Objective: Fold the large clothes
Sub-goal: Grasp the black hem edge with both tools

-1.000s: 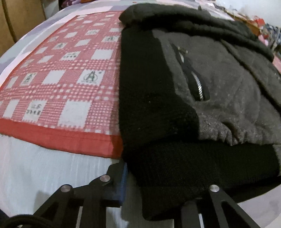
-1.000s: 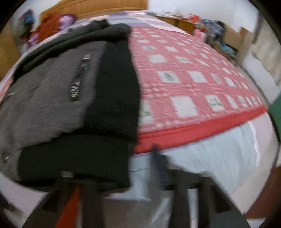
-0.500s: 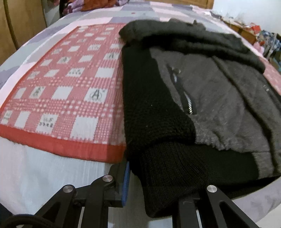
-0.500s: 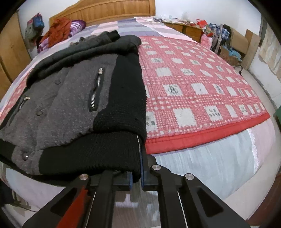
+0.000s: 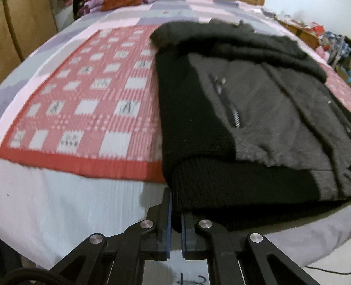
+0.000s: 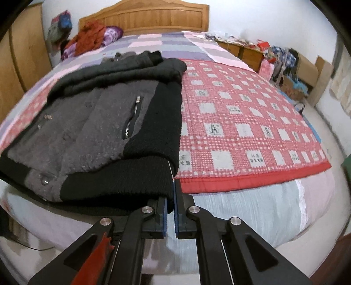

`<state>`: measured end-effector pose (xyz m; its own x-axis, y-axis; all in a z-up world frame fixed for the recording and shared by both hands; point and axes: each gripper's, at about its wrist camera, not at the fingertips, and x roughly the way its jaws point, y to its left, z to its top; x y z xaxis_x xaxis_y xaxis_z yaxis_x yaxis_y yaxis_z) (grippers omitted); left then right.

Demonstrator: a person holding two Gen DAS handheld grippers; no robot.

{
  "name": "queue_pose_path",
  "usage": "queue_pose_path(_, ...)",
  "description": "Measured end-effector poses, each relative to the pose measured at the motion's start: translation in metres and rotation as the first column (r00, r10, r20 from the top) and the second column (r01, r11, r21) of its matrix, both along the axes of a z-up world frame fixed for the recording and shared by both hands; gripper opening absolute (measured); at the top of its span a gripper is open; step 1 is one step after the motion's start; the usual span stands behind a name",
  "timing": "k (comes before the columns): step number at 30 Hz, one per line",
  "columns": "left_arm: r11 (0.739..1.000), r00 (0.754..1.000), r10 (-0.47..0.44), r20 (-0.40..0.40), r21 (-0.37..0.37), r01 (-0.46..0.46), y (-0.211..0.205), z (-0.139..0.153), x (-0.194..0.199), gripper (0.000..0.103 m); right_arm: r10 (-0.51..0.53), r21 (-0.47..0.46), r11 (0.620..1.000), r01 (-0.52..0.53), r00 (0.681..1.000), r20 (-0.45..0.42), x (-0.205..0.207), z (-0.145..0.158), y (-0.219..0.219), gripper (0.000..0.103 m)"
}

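Fingers (image 5: pixel 167 219) of the left gripper (image 5: pixel 175 221) were drawn nearly together, pinching the black ribbed hem at the near left corner of the jacket (image 5: pixel 252 122). To their left lay the red-and-white checked blanket (image 5: pixel 87 109), whose white squares carried small dark printed marks, one shaped like a letter A; blur made the rest unreadable. Its solid red border ran along the near edge, with the pale bedsheet (image 5: pixel 65 208) below it. The jacket, grey fleece on the body with black knit sleeves folded in along the sides, lay flat on the bed, a metal pocket zipper (image 5: pixel 235 116) showing on its front.

From the right wrist view, the jacket (image 6: pixel 87 131) filled the left part of the bed, snaps (image 6: pixel 45 182) visible near its hem. The right gripper (image 6: pixel 170 210) had its fingers (image 6: pixel 178 206) closed to a narrow gap on the hem's near right corner. Right of it the checked blanket (image 6: pixel 241 122) spread out, its squares printed with small characters too small to read. Behind stood a wooden headboard (image 6: pixel 153 17) with heaped clothes (image 6: pixel 92 37) at its left.
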<state>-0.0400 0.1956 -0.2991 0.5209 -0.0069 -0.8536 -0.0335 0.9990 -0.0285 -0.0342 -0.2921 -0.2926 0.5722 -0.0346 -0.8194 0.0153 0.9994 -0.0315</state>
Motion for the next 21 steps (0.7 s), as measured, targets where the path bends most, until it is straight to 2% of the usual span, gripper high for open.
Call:
queue_pose_path(3, 1.0, 1.0, -0.008, -0.009, 0.006, 0.008, -0.004, -0.016, 0.009, 0.006, -0.032, -0.039, 0.999, 0.031, 0.999, -0.033, 0.009, -0.02, 0.003, 0.006)
queue_pose_path(7, 1.0, 1.0, 0.018, -0.009, -0.005, -0.018, -0.004, -0.028, 0.015, 0.015, -0.052, -0.027, 0.998, 0.05, 0.996, -0.072, 0.013, -0.041, 0.001, 0.006)
queue_pose_path(8, 1.0, 1.0, 0.019, -0.009, 0.004, -0.019, -0.006, -0.029, 0.014, 0.02, -0.055, -0.024, 0.998, 0.053, 0.995, -0.079, 0.013, -0.044, 0.001, 0.006)
queue_pose_path(9, 0.999, 1.0, 0.021, -0.001, 0.034, -0.021, -0.008, -0.03, 0.014, 0.034, -0.058, -0.019, 0.998, 0.057, 0.995, -0.084, 0.014, -0.048, 0.001, 0.006)
queue_pose_path(11, 0.997, 0.999, 0.041, 0.021, 0.071, -0.042, -0.008, -0.031, 0.014, 0.05, -0.058, -0.021, 0.998, 0.056, 0.995, -0.086, 0.017, -0.052, 0.004, 0.006)
queue_pose_path(12, 0.996, 0.998, 0.056, 0.025, 0.069, -0.058, -0.005, -0.031, 0.015, 0.054, -0.061, -0.027, 0.998, 0.059, 0.995, -0.082, 0.02, -0.054, 0.006, 0.009)
queue_pose_path(14, 0.994, 0.995, 0.093, 0.038, 0.052, -0.094, 0.002, -0.03, 0.016, 0.068, -0.067, -0.033, 0.997, 0.064, 0.994, -0.084, 0.025, -0.059, 0.008, 0.022)
queue_pose_path(15, 0.993, 0.994, 0.102, 0.047, 0.057, -0.104, 0.005, -0.031, 0.016, 0.071, -0.081, -0.033, 0.996, 0.079, 0.993, -0.086, 0.028, -0.061, 0.007, 0.031)
queue_pose_path(21, 0.997, 0.998, 0.009, 0.068, 0.08, -0.014, -0.004, -0.041, 0.029, 0.073, -0.094, -0.062, 0.994, 0.089, 0.993, -0.075, 0.036, -0.069, 0.002, 0.056)
